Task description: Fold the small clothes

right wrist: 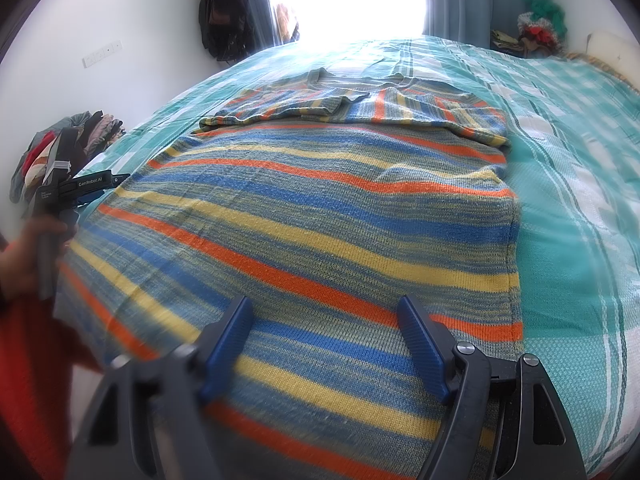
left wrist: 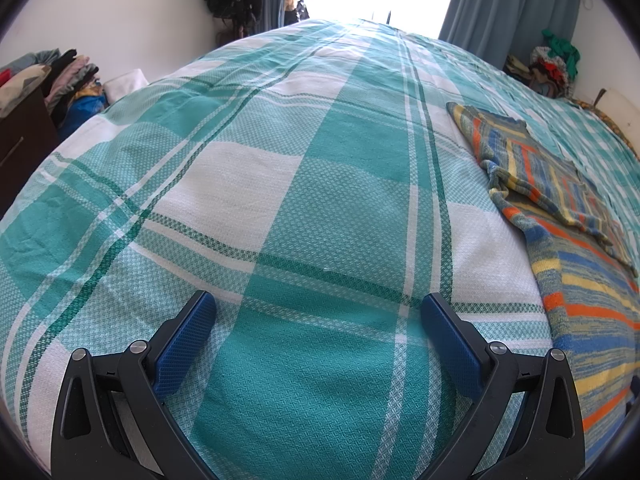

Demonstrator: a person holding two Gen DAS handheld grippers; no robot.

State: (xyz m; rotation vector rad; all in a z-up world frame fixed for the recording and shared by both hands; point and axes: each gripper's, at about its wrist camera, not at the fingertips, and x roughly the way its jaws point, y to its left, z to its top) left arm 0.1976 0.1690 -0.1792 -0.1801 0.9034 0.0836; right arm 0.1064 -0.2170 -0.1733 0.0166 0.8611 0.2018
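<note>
While spread wide, right claw [right wrist: 324, 340] hovers over striped sweater [right wrist: 312, 208].

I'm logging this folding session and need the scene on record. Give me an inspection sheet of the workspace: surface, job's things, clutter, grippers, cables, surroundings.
Surface: bed under a green and white checked sheet, slightly wrinkled.
Job's things: one striped sweater lying flat on the bed, both sleeves folded in across the chest.
Clutter: nothing seen on the bed besides the sweater.
Grippers: left gripper open over bare sheet, left of the sweater; right gripper open above the sweater's lower part; neither holds anything.
Cables: nothing seen.
Surroundings: clothes pile at left, another pile in the far right corner, hanging bags, curtains, bright window.
</note>
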